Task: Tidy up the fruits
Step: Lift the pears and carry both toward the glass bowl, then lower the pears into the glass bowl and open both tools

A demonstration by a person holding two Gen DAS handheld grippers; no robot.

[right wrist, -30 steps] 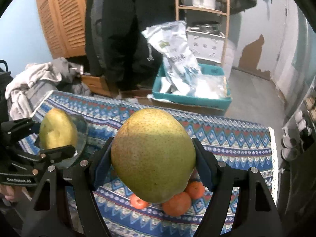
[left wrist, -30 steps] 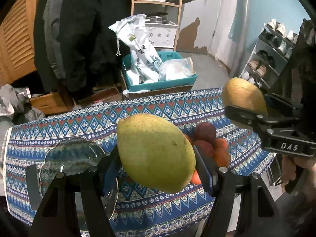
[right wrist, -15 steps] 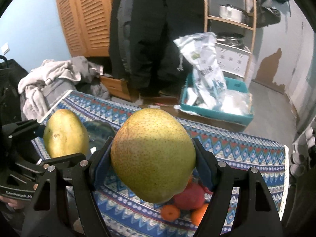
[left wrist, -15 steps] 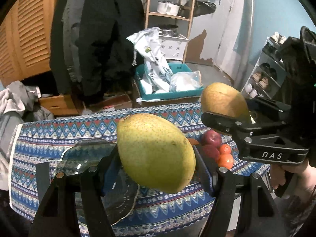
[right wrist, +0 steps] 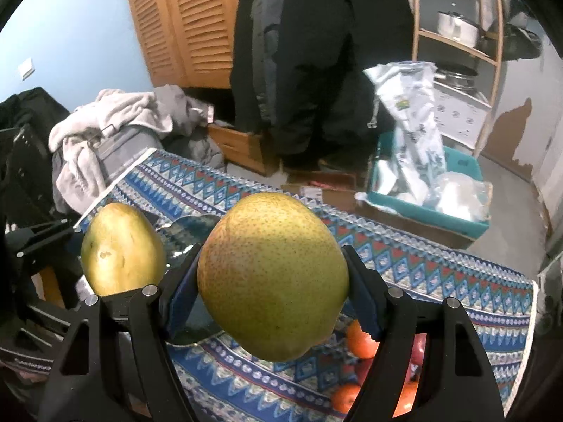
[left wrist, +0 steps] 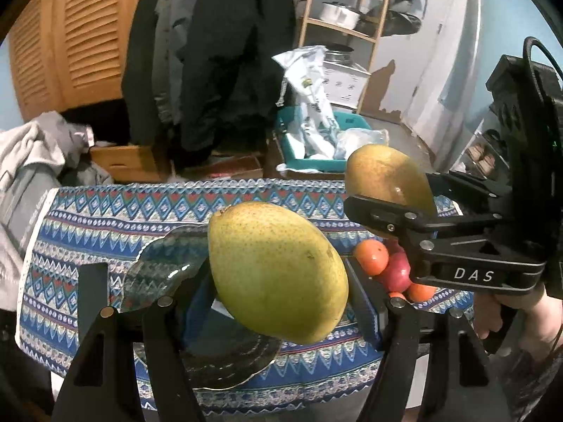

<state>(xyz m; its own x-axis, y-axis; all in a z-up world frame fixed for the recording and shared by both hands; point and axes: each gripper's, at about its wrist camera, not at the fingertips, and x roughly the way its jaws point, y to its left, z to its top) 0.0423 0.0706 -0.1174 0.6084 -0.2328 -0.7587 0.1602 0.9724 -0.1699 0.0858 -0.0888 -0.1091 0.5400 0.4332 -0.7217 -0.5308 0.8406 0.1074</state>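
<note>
My left gripper (left wrist: 278, 281) is clamped on a speckled yellow-green pear (left wrist: 278, 270), its long axis tilted from upper left to lower right of the frame. The scalloped clear glass plate (left wrist: 162, 267) lies directly below and just left of it on the blue patterned tablecloth (left wrist: 105, 211), so this hand is nearer the plate. My right gripper (right wrist: 272, 302) grips a second rounder yellow-green pear (right wrist: 272, 295), held at the right of the left view, above the pile of orange and red small fruits (left wrist: 387, 267). I judge a short descent lands the left pear first.
</note>
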